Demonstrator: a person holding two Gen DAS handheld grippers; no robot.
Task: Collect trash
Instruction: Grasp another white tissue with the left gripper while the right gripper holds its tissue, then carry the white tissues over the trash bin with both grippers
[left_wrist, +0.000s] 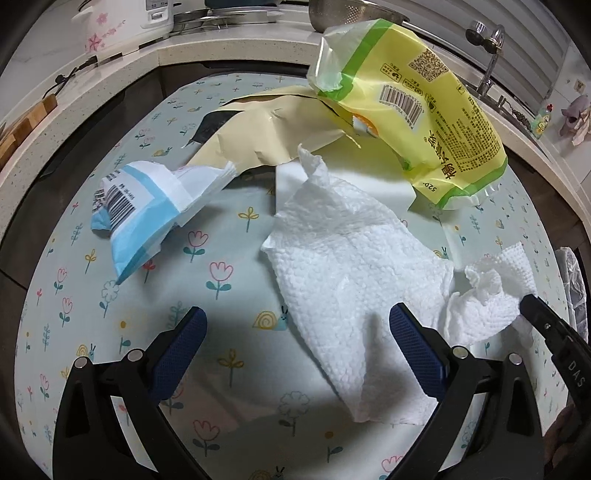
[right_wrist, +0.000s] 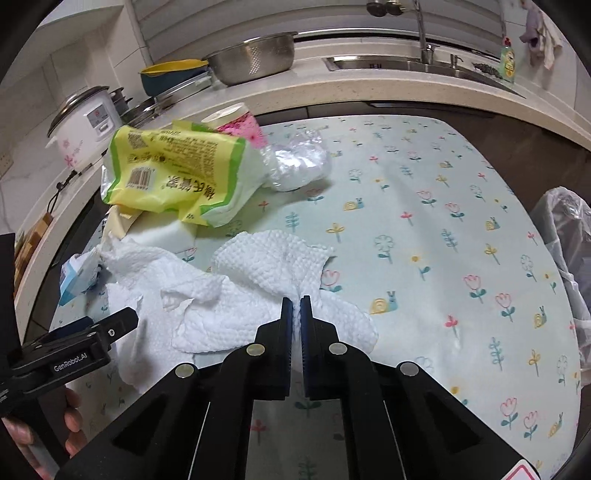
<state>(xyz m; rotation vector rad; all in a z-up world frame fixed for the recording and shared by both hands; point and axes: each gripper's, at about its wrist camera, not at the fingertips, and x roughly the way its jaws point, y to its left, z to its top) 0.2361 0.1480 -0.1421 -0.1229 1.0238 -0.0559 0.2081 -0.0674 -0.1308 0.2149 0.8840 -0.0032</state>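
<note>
Now right claw (right_wrist: 295, 306) pinched tight on paper towel (right_wrist: 266, 266); left claw (left_wrist: 295, 332) wide apart, empty, astride it.

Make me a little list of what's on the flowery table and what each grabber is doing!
table cover: flowery cloth
right gripper: jaws shut, pinching the crumpled paper towel
left gripper: jaws open, holding nothing, over the flat paper towel
yellow-green wrapper: lying on a tan paper bag
blue-white packet: on the cloth, apart from the towels
clear plastic: beside a pink flowered cup
bin bag: at the table's edge
</note>
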